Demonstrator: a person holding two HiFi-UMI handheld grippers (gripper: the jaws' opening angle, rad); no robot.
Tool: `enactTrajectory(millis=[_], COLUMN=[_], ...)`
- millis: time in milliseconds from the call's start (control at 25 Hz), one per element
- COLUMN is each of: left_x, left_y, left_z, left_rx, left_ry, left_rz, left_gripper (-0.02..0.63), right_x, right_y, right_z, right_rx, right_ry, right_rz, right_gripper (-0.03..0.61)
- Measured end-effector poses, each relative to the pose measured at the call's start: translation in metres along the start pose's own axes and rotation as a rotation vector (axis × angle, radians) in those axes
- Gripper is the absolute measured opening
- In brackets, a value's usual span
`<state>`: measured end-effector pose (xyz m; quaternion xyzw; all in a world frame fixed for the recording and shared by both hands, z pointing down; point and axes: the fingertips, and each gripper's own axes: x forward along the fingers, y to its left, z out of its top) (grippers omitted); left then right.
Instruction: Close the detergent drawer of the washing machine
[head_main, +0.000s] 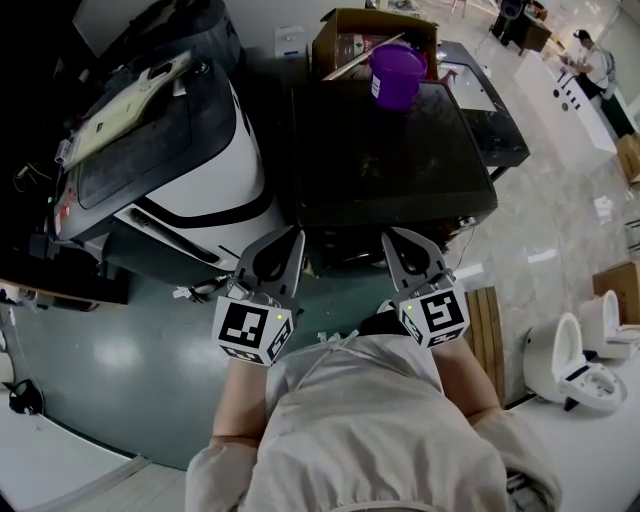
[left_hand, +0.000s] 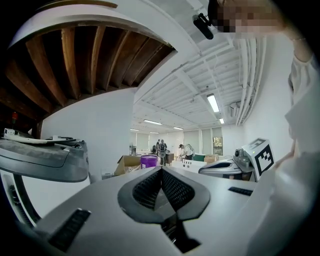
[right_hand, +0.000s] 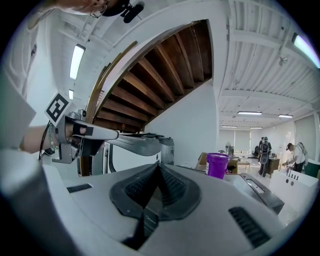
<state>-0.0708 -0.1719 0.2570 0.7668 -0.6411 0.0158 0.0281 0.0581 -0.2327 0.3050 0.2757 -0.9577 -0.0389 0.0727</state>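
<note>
**Two shut claws in front of a dark-topped washing machine**

In the middle of the head view: a washing machine (head_main: 390, 150) with a flat, dark top. Upright on the far part of that top: a purple tub (head_main: 397, 72). Right behind the tub: an open cardboard box (head_main: 375, 35). Close on the left: a second machine (head_main: 160, 150), white-bodied with a dark lid.

Just short of the washer's near edge, side by side with a gap between them: the left claw (head_main: 293, 238) and the right claw (head_main: 392, 238). Both pointed at the machine; contact with it not clear.

Left claw: ribbed jaws pressed together to the tip, nothing held. Right claw: likewise closed and empty. Beyond the closed tips in both gripper views: the purple tub again, with the lit ceiling above.

Detergent drawer: not to be made out. Front of the washer tucked under the edge of its own top in the head view, and out of sight in both gripper views.

On the pale floor (head_main: 560, 220) at the right: a slatted board (head_main: 487, 320) and two white toilets (head_main: 575, 365). In the far right corner: a person (head_main: 597, 55) beside a white tabletop (head_main: 570, 95).

At the bottom of the head view, behind the marker cubes: a pale garment (head_main: 370, 430).
</note>
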Motion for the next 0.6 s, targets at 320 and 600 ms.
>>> enactTrajectory(millis=[320,600], left_x=[-0.002,0.001], left_y=[0.008,0.013], left_z=[-0.005,-0.007], left_rx=[-0.009,-0.016], left_ry=[0.009,0.017], left_rz=[0.02,0.033], left_gripper=[0.018,0.018], right_x=[0.002,0.004], right_y=[0.002,-0.005], right_z=[0.002,0.004], right_rx=[0.011,0.028], right_ry=[-0.008,-0.013], right_rz=[-0.017,-0.025], right_gripper=[0.002,0.002])
